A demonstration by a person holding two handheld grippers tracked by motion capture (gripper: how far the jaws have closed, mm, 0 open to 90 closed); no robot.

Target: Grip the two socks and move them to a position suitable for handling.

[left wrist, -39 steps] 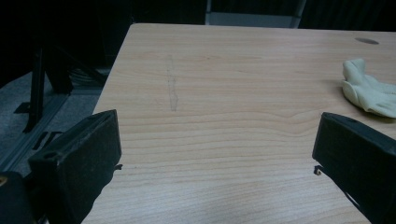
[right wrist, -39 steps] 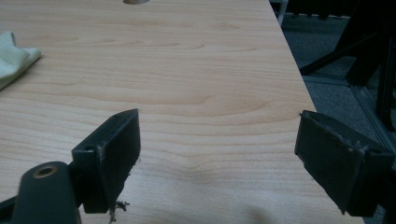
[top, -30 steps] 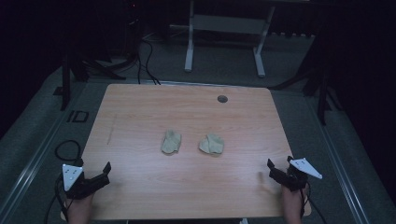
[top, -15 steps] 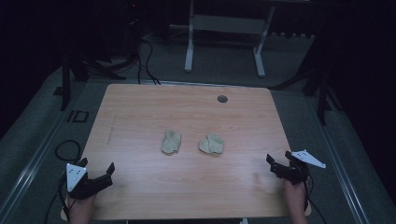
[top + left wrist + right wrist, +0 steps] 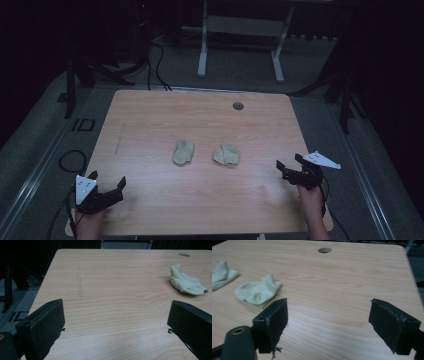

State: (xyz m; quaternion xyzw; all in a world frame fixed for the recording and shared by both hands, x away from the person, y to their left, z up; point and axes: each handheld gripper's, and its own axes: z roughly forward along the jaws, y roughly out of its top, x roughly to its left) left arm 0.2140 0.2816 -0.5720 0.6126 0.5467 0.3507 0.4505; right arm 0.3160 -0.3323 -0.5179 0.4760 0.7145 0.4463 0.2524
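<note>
Two crumpled pale green socks lie near the middle of the wooden table (image 5: 150, 120): the left sock (image 5: 183, 151) and the right sock (image 5: 226, 154), a little apart. My left gripper (image 5: 109, 180) hovers at the front left corner, open and holding nothing. In the left gripper view its black jaws stand wide apart (image 5: 115, 312), with one sock (image 5: 186, 281) far ahead to the right. My right gripper (image 5: 289, 163) is open near the front right edge. In the right gripper view (image 5: 328, 312), a sock (image 5: 258, 293) lies just beyond the left jaw, and the other sock (image 5: 222, 273) is farther left.
A small round hole (image 5: 238, 106) sits in the table's far right part. Bare wood surrounds the socks on all sides. Beyond the table are a dark floor, cables (image 5: 157, 65) and a white desk frame (image 5: 240, 30).
The right gripper has edged slightly forward and inward over the table. The left gripper has barely shifted. The socks have not moved.
</note>
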